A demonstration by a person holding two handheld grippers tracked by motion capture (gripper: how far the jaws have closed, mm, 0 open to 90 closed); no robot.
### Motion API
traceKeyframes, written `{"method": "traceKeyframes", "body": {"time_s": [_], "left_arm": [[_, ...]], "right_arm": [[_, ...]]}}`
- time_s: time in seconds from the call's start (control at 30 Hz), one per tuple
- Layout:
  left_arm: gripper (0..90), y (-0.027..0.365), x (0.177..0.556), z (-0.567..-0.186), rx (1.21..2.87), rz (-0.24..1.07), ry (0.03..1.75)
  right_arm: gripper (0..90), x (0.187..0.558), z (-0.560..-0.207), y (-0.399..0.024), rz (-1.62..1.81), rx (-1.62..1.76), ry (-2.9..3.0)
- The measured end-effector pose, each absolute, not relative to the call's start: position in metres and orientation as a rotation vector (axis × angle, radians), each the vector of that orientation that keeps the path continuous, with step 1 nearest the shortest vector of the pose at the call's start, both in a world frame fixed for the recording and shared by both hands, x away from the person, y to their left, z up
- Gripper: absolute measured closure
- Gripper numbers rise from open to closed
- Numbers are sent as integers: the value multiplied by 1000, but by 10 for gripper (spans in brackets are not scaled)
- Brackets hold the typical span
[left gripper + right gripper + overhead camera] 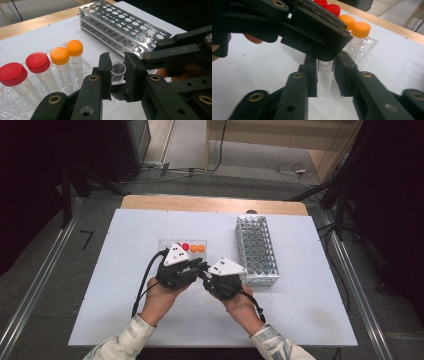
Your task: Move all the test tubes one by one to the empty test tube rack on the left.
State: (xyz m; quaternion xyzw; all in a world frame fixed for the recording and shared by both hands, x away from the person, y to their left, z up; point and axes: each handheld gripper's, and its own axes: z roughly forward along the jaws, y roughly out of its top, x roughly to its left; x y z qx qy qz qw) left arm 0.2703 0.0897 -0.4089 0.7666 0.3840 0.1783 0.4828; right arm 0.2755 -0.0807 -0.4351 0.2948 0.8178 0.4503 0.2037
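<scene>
Left gripper view: item, one clear uncapped tube, lodged between the jaws of the left gripper, which are clamped on its upper part just below the open mouth. The right gripper comes in from that gripper's right, its tips touching or nearly touching the left one's. Right gripper view: the same tube stands upright between the right gripper's own jaws, its lower end low between them, with the left gripper lying across above and covering the tube's top. The right pads seem to stand just clear of the glass on both sides, though the gaps are thin and shadowed, so this is entered as a slack, parted state. Step in hand, as judged: handover of the tube from the right gripper to the left, with the grip now on the left. Next move calls for the right gripper to draw back without knocking the tube, the left keeping it upright. Nearby stock: capped tubes, red and orange, in a clear tray just ahead of the left gripper; metal rack beyond the right gripper, holes apparently empty.
</scene>
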Motion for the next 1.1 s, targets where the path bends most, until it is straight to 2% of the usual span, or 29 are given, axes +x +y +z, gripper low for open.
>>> {"method": "traceKeyframes", "body": {"time_s": [0.13, 0.27, 0.57, 1.1], "left_arm": [[765, 93, 270, -407, 1858, 435, 940], [765, 99, 270, -406, 1852, 441, 949], [765, 120, 265, -399, 1827, 459, 969], [765, 161, 262, -389, 1761, 502, 1052]], "right_arm": [[440, 276, -435, -82, 1260, 814, 2314], [309, 277, -434, -87, 1237, 819, 2317], [279, 273, -431, -107, 1234, 835, 2304], [291, 267, -425, -141, 1249, 890, 2258]]}}
